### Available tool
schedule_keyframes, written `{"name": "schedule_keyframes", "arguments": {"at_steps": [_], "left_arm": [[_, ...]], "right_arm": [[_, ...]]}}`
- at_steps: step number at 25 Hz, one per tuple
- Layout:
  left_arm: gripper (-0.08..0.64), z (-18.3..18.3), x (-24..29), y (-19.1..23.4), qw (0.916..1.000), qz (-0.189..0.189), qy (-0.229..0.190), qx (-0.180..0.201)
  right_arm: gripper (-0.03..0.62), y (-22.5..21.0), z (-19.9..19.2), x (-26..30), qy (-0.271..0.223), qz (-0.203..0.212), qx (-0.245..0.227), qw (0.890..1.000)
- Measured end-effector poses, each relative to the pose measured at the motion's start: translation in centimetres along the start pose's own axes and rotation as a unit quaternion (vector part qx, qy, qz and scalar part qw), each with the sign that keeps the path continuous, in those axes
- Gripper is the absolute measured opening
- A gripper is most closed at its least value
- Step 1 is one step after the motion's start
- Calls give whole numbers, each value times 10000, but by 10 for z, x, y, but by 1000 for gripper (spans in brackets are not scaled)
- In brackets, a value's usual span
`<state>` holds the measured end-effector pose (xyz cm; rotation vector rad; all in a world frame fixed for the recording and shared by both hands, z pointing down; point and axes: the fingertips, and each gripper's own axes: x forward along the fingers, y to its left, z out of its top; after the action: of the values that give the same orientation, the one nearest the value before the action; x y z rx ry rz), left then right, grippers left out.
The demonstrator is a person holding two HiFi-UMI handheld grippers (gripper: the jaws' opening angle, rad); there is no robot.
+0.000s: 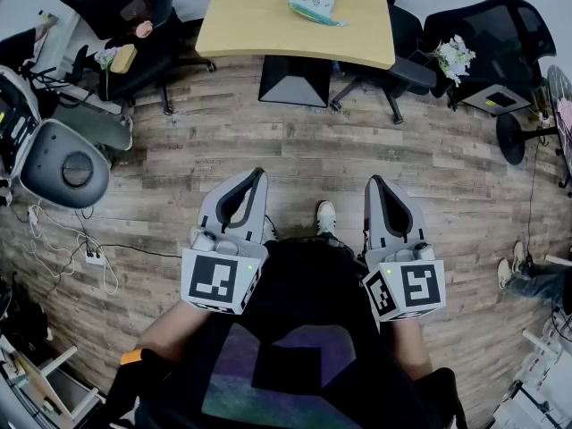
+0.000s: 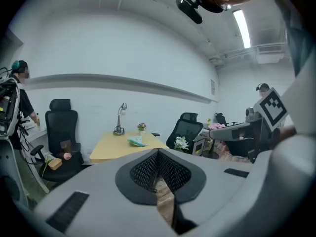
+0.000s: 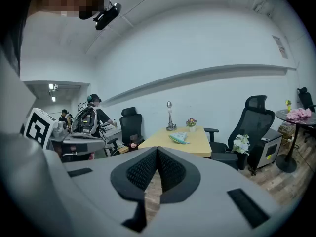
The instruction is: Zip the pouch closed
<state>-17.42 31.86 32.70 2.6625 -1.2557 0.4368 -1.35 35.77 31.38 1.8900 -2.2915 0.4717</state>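
Mint-green soft fabric makes up the pouch (image 1: 315, 4), so it is judged that it could be dragged across the smooth yellow desk (image 1: 259, 16), or bunched, if its slider were pulled while the cloth was left unpinned by the other gripper. Whether the zip is open cannot be made out. The pouch is seen on the right half of the desk, back from its near edge, well apart from the left gripper (image 1: 258, 176) and right gripper (image 1: 375, 182), which are held low over the plank floor (image 1: 304, 155) with jaws pressed together on nothing.
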Motion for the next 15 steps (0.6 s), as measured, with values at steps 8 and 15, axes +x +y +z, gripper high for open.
{"name": "schedule_keyframes", "arguments": {"at_steps": [8, 15], "left_arm": [[8, 10, 13, 0, 9999, 108, -85, 28], [8, 28, 26, -1, 9992, 310, -252, 6]], "right_arm": [[12, -14, 7, 10, -75, 61, -15, 10000], [14, -30, 19, 23, -115, 210, -23, 9997]]}}
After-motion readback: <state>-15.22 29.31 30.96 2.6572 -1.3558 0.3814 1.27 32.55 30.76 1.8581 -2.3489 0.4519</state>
